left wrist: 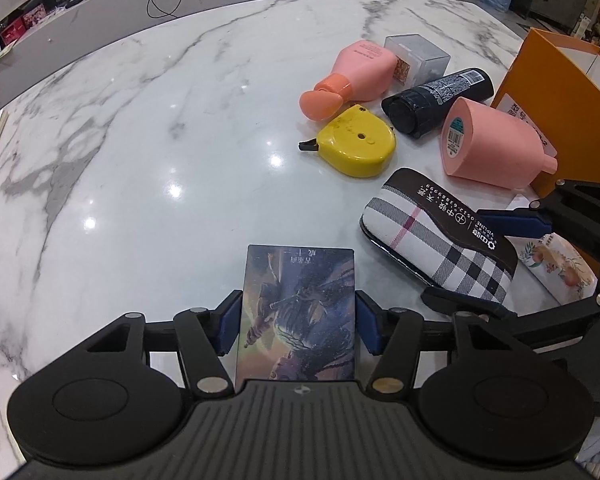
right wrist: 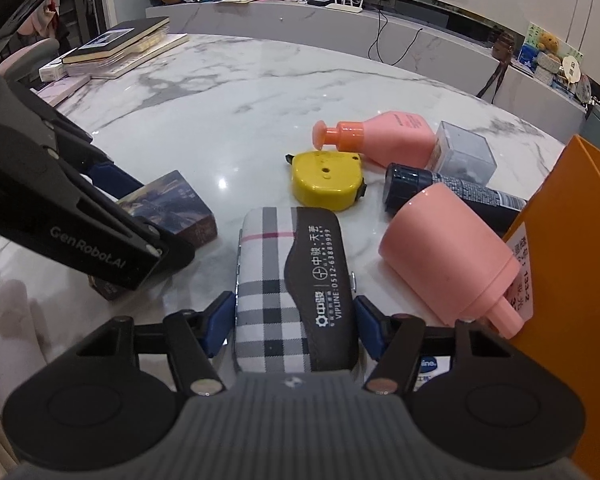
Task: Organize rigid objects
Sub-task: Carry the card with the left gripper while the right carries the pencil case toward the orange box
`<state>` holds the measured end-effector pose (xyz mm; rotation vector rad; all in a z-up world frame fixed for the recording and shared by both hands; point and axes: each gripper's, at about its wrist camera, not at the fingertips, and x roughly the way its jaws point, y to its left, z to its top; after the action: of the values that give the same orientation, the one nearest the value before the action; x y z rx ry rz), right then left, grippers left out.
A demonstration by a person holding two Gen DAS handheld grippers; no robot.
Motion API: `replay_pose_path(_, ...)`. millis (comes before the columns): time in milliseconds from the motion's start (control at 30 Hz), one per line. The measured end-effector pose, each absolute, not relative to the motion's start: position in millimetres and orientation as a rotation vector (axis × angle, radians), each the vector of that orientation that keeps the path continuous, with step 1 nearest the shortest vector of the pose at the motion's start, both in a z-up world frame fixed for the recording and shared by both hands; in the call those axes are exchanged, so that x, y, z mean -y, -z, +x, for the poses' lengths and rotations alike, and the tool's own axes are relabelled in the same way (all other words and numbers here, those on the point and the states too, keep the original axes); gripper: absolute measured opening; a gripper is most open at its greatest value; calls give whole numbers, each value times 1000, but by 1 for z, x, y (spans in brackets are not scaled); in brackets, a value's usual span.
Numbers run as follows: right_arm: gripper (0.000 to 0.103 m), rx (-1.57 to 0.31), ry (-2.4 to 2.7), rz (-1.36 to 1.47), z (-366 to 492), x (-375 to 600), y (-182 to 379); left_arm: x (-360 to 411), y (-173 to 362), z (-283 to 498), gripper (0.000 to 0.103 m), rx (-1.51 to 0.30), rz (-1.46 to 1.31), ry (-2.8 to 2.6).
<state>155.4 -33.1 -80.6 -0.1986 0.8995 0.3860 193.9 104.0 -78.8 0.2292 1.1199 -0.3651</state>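
A picture-printed card box (left wrist: 296, 312) lies on the marble table (left wrist: 160, 140), and my left gripper (left wrist: 299, 322) is shut on it, blue pads against its two long sides. In the right wrist view the same box (right wrist: 172, 204) sits between that gripper's fingers (right wrist: 112, 176). A plaid hard case (right wrist: 288, 288) with a dark printed band lies flat, and my right gripper (right wrist: 294, 324) is shut on its near end. The left wrist view shows this case (left wrist: 432, 240) held between the right gripper's fingers (left wrist: 512, 220).
Beyond the case lie a yellow tape measure (right wrist: 328, 178), a pink pump bottle (right wrist: 392, 136), a clear box (right wrist: 464, 152), a black tube (right wrist: 452, 192) and a capless pink bottle (right wrist: 448, 252). An orange container (right wrist: 572, 280) stands at the right. Books (right wrist: 120, 46) are stacked far left.
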Motion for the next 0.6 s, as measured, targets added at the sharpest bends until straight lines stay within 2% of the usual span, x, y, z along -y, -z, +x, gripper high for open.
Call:
replay_pose_path(100, 66, -902, -389, -186, 158, 34, 81, -103, 80, 194, 76, -1119, 236, 370)
replay_pose_path(167, 66, -900, -394, -190, 157, 32, 81, -101, 80, 193, 77, -1120, 243, 383)
replay_pose_path(233, 64, -897, -395, -191, 158, 33, 81, -101, 80, 194, 76, -1121, 242, 385)
replay_pose_path(300, 64, -897, -396, -191, 158, 33, 81, -102, 79, 194, 66, -1113, 240, 382)
replay_pose_path(600, 63, -867, -394, -176, 154, 38, 74, -102, 72, 193, 65, -1079, 256, 362)
